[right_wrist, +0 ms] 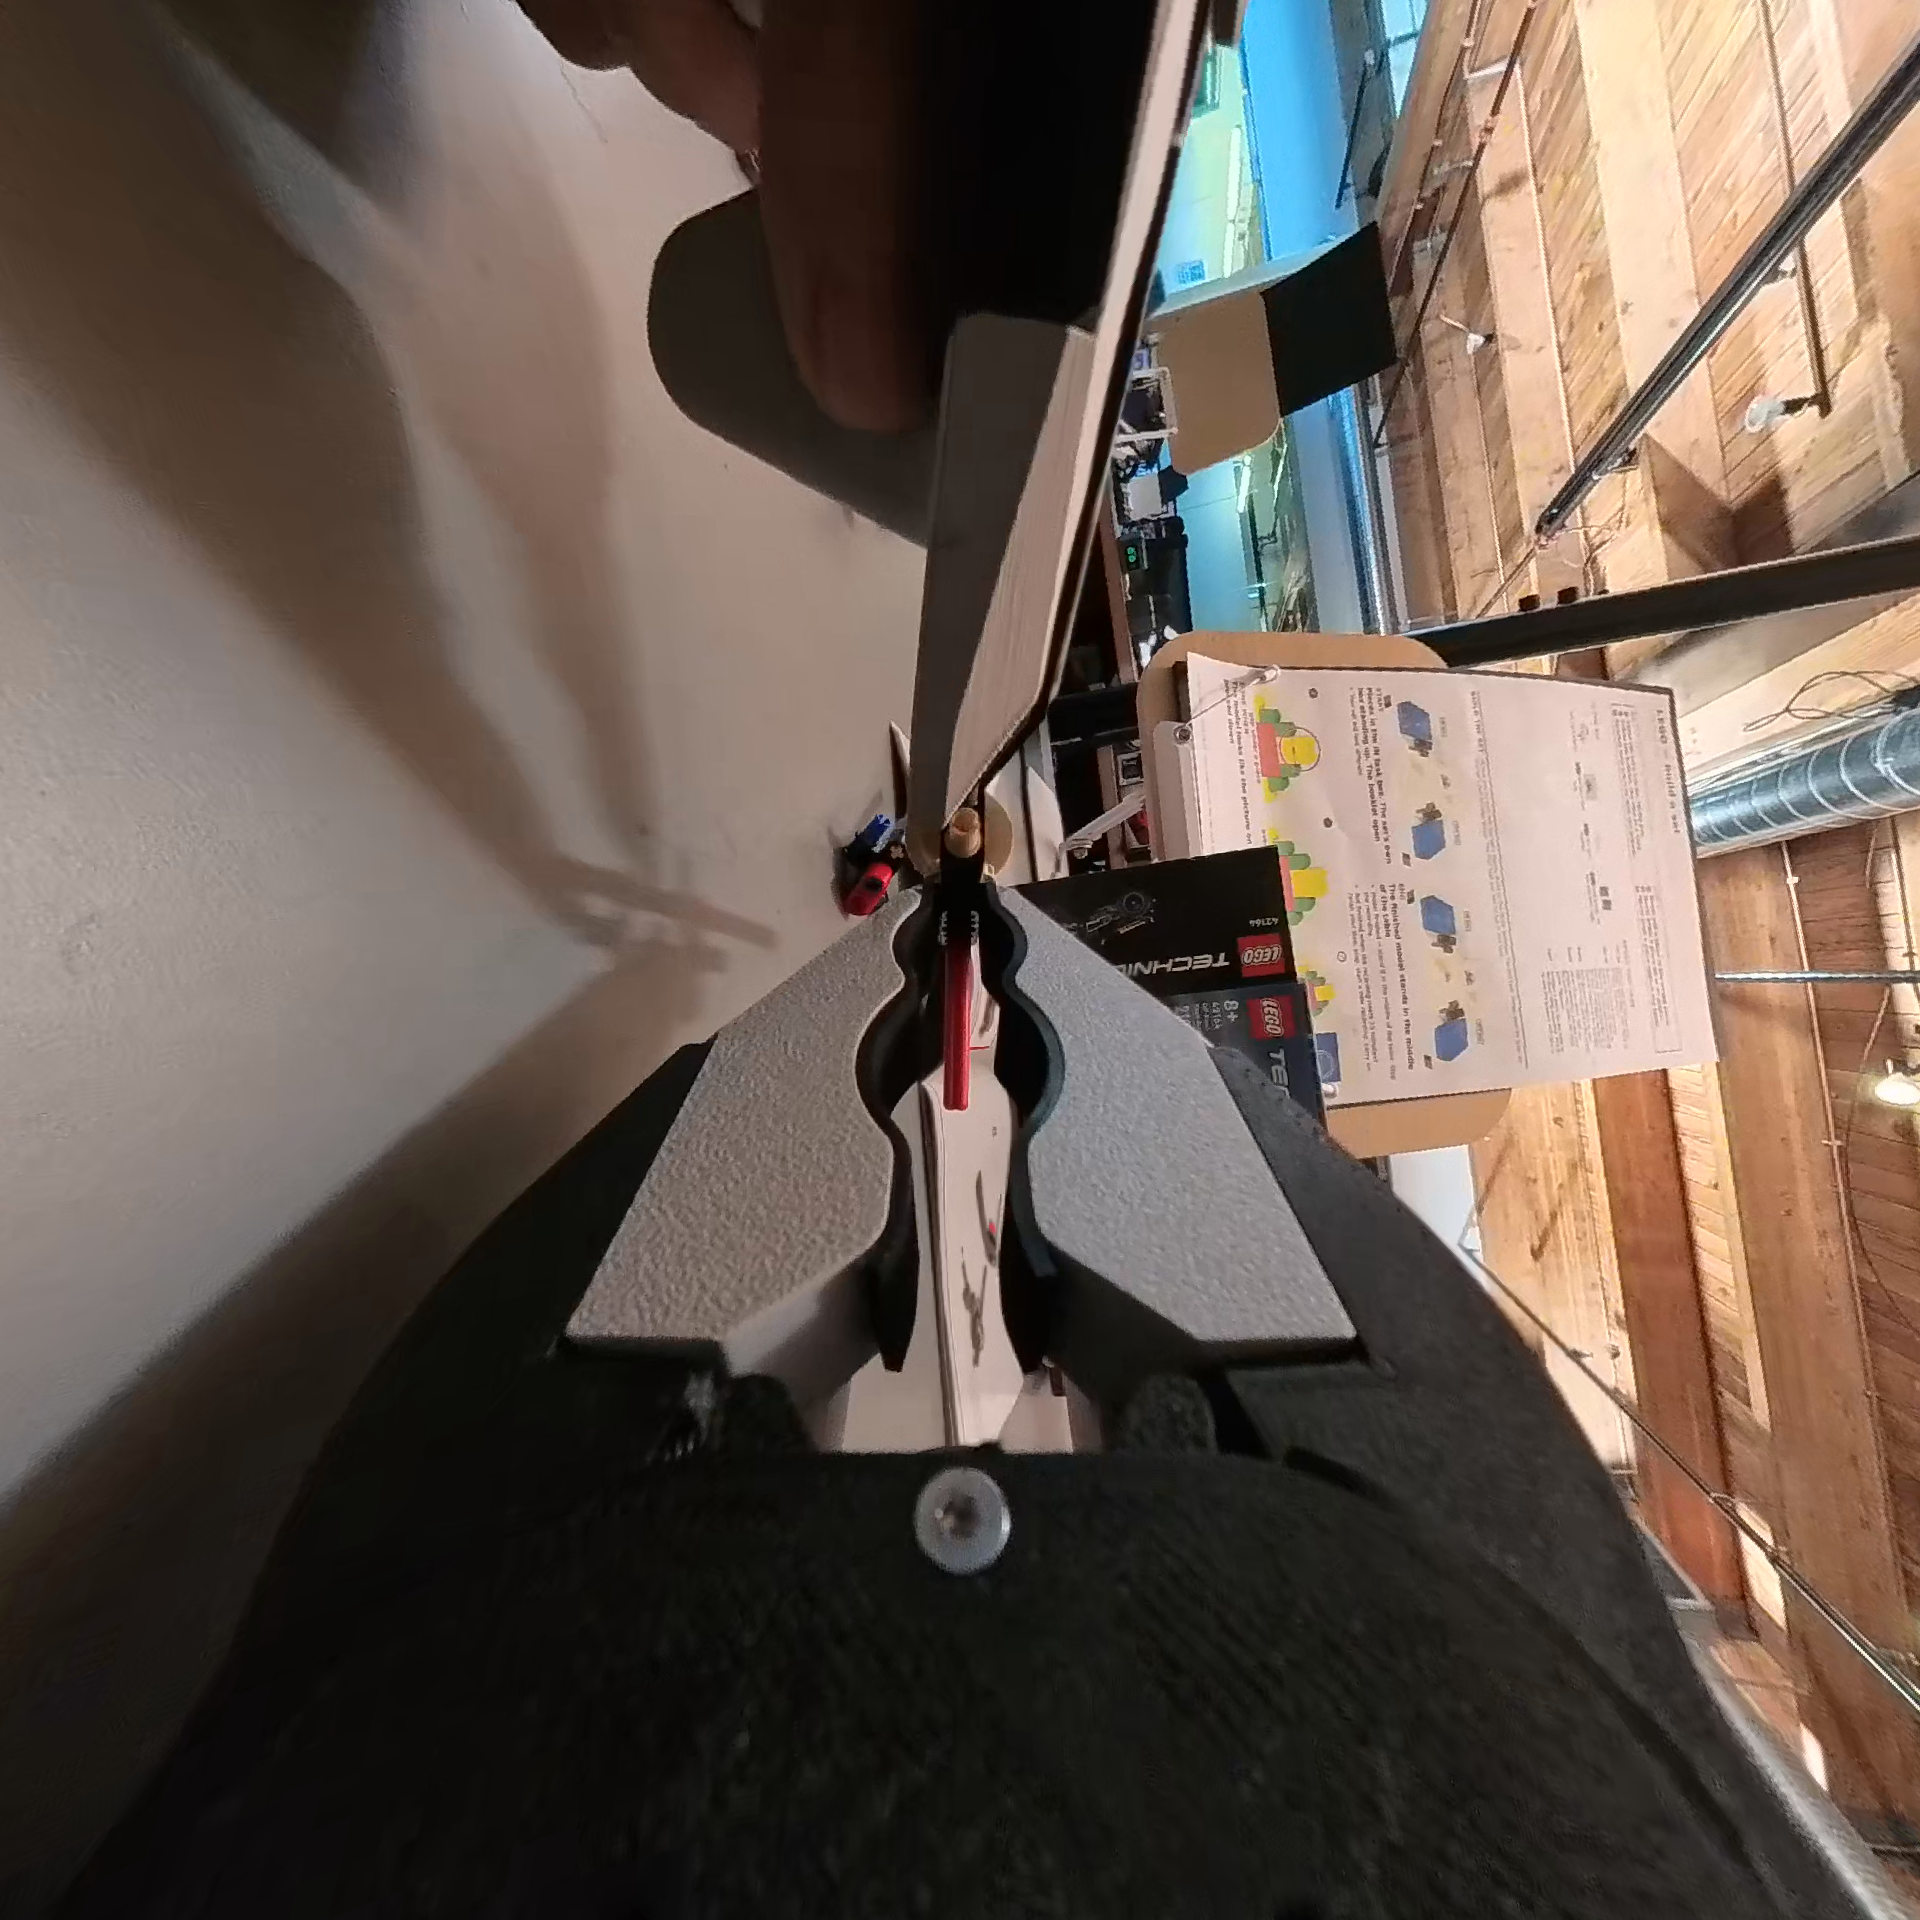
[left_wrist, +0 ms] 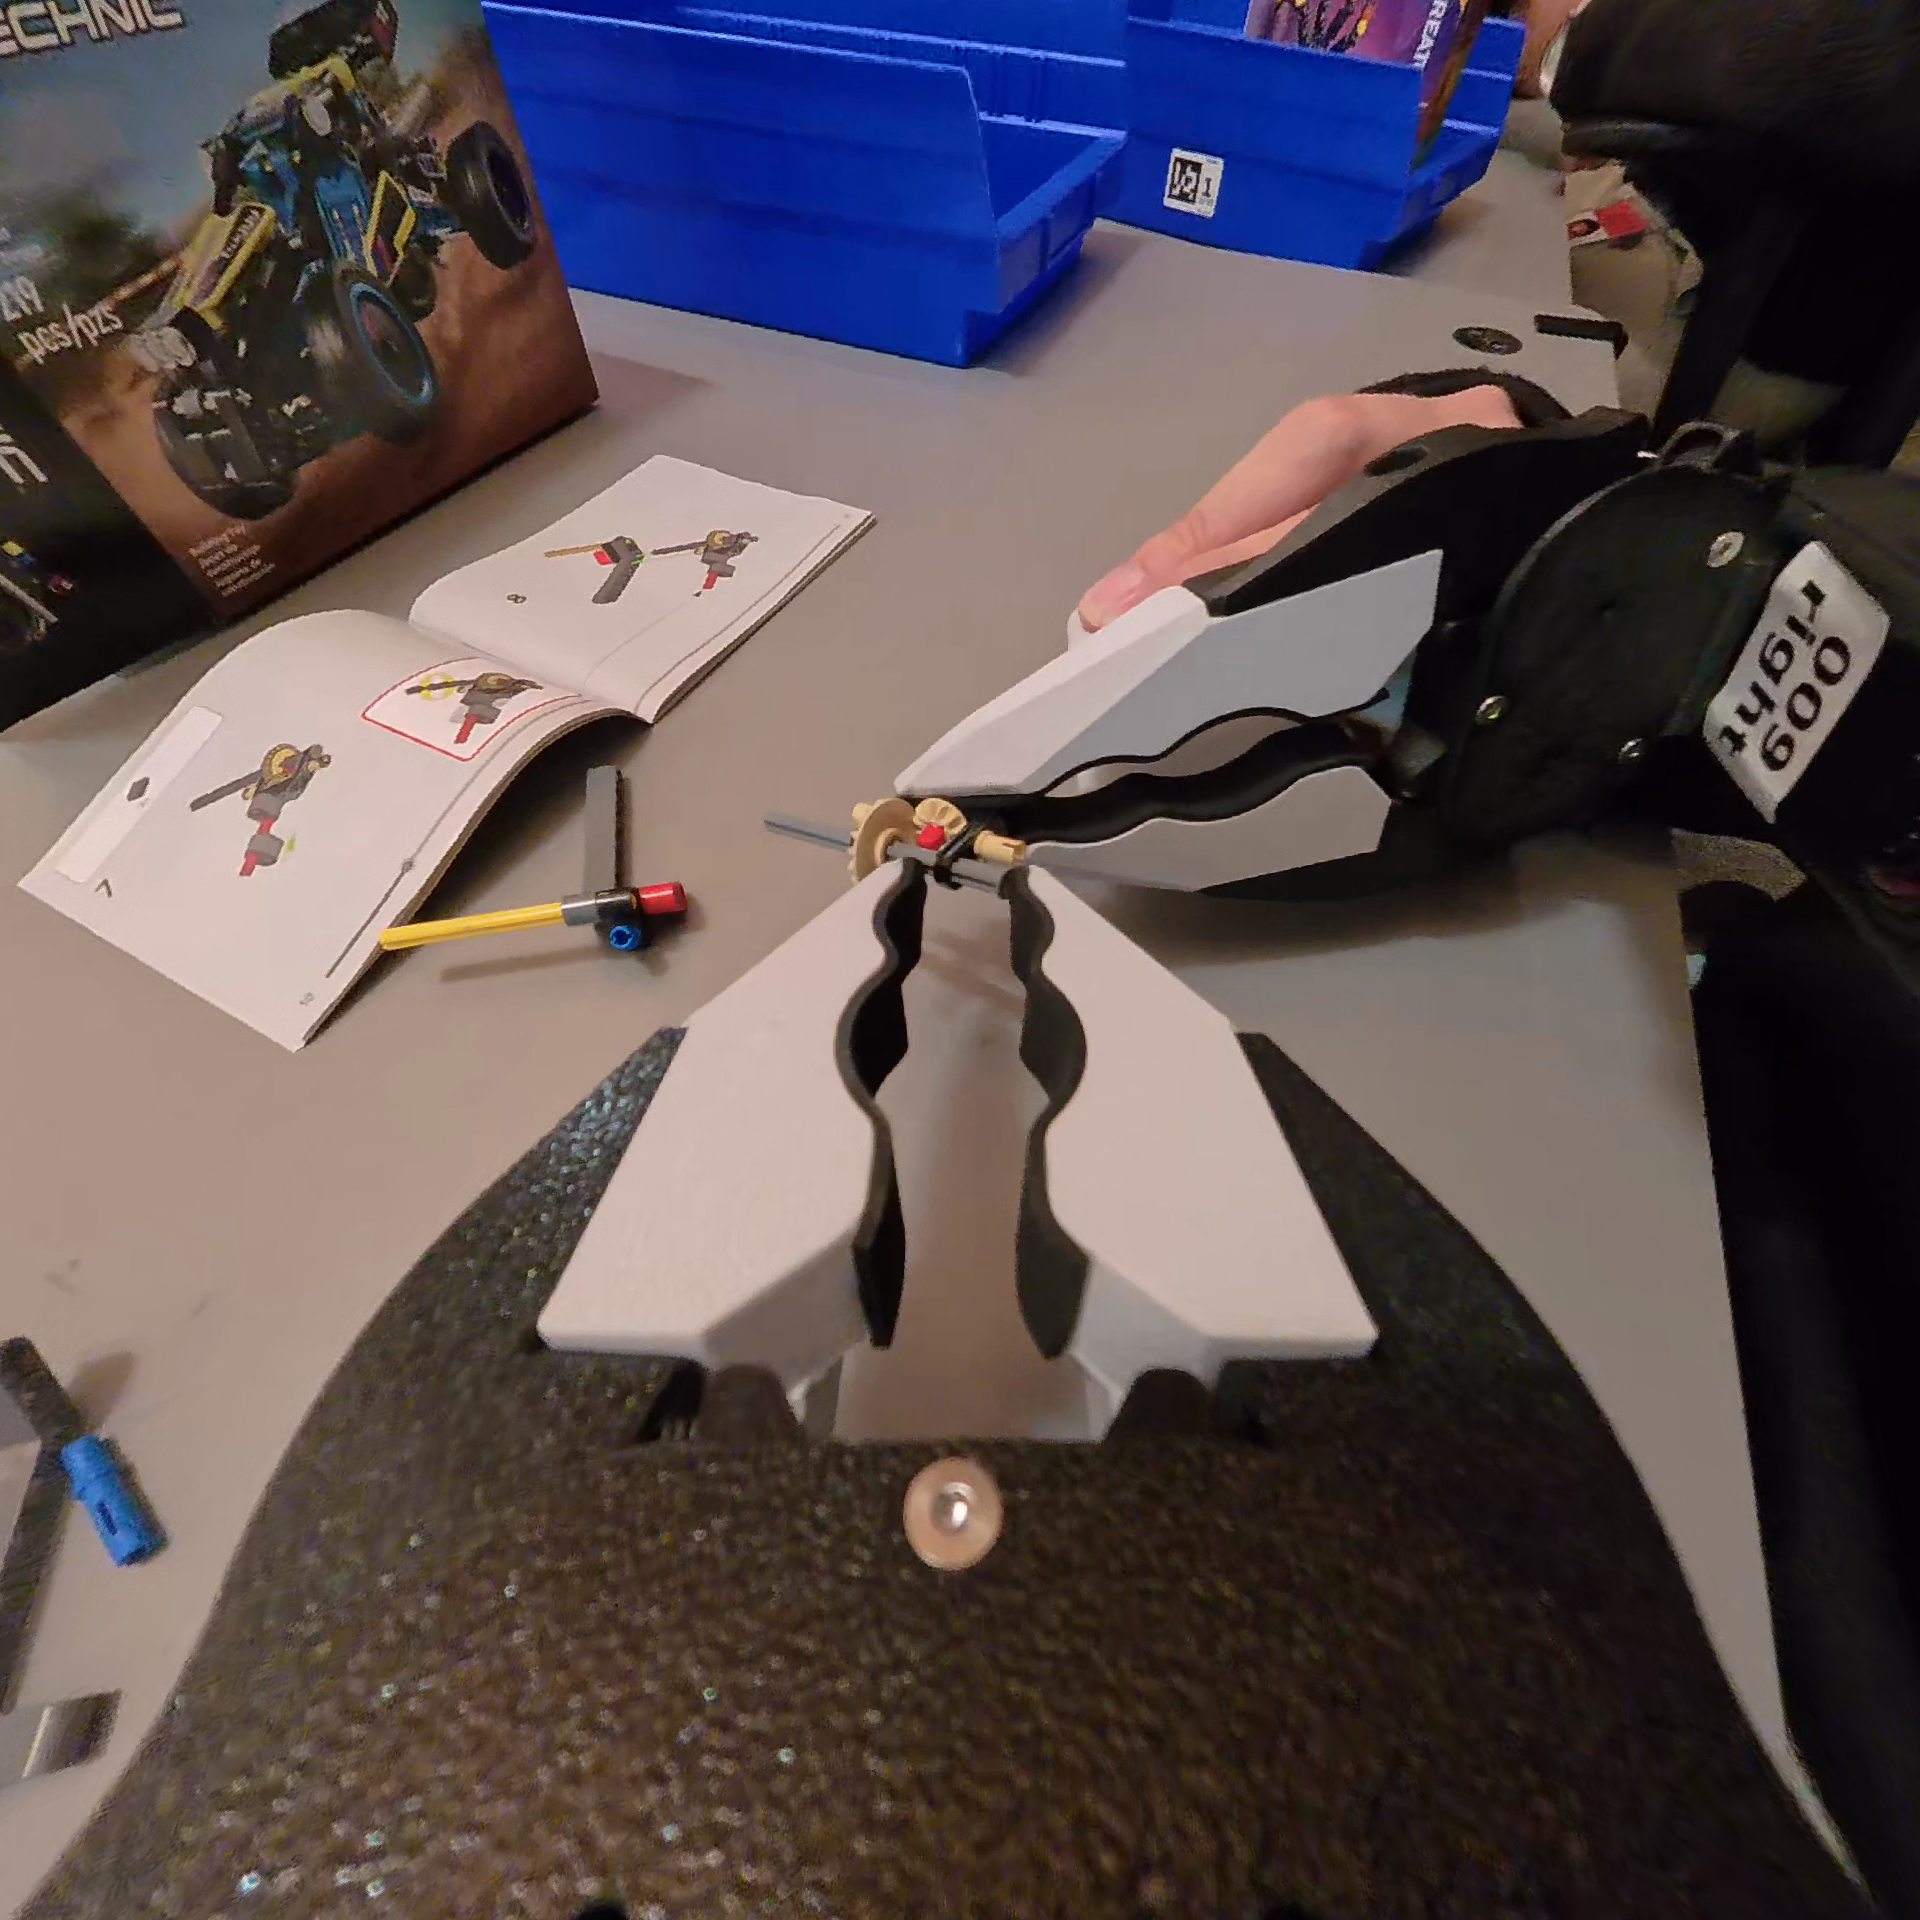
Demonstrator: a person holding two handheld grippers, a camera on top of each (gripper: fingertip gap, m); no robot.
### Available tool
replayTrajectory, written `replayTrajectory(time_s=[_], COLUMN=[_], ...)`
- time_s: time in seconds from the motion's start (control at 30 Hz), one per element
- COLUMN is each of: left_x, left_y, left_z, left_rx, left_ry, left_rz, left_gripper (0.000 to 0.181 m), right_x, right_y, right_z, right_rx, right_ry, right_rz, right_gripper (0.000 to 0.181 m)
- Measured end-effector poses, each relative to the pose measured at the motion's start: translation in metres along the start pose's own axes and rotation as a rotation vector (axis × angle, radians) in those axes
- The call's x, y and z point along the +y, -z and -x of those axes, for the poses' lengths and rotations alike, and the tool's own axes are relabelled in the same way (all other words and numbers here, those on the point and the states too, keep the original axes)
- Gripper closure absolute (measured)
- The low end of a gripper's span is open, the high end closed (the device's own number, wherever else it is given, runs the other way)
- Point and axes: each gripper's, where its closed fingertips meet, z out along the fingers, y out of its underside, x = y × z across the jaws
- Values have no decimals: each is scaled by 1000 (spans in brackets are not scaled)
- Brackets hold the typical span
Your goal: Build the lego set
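Observation:
A small gear assembly (left_wrist: pixel 930 831) is held above the grey table (left_wrist: pixel 1039 468): a grey axle with tan gears, a red piece and a black connector. My left gripper (left_wrist: pixel 958 883) reaches up from below, its tips closed on the black connector and axle. My right gripper (left_wrist: pixel 971 826) comes in from the right with a hand on it and is shut on the same assembly. In the right wrist view, rolled sideways, my right gripper (right_wrist: pixel 958 909) pinches the black part, and a red axle (right_wrist: pixel 956 1023) lies between its fingers. A left gripper finger (right_wrist: pixel 987 582) meets it from above.
An open instruction booklet (left_wrist: pixel 447 727) lies left of the grippers, with a yellow-axle sub-assembly (left_wrist: pixel 582 904) beside it. The set's box (left_wrist: pixel 260 291) stands at the back left, blue bins (left_wrist: pixel 810 177) behind. A blue pin (left_wrist: pixel 109 1496) and a black beam (left_wrist: pixel 36 1455) lie at the near left. Both grippers' tips are close together, under 4 cm apart.

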Motion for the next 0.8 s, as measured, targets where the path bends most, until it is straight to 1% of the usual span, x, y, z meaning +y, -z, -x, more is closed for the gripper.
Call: replayTrajectory(time_s=[0.2,0.3,0.33,0.4,0.5,0.63,0.8], left_x=[-1,-1,-5,-14,-17,-13,-14], left_y=[1,-1,1,6,13,13,15], left_z=[2,3,2,-4,-9,-11,-11], left_rx=[-15,-27,-10,72,166,150,153], left_ry=[0,9,11,51,122,85,95], left_rz=[-10,-6,-36,-103,-138,-109,-121], left_gripper=[170,168,167,167,168,172,177], right_x=[-2,1,1,-3,-8,-9,-13], right_y=[0,-1,0,3,5,6,7], right_z=[-3,-3,-7,-14,-18,-16,-17], right_rx=[9,10,25,42,73,74,72], right_ry=[-4,1,-16,-81,-44,11,-6], right_rz=[-14,-10,-27,-80,-100,-95,-105], right_gripper=[178,177,177,177,176,177,178])
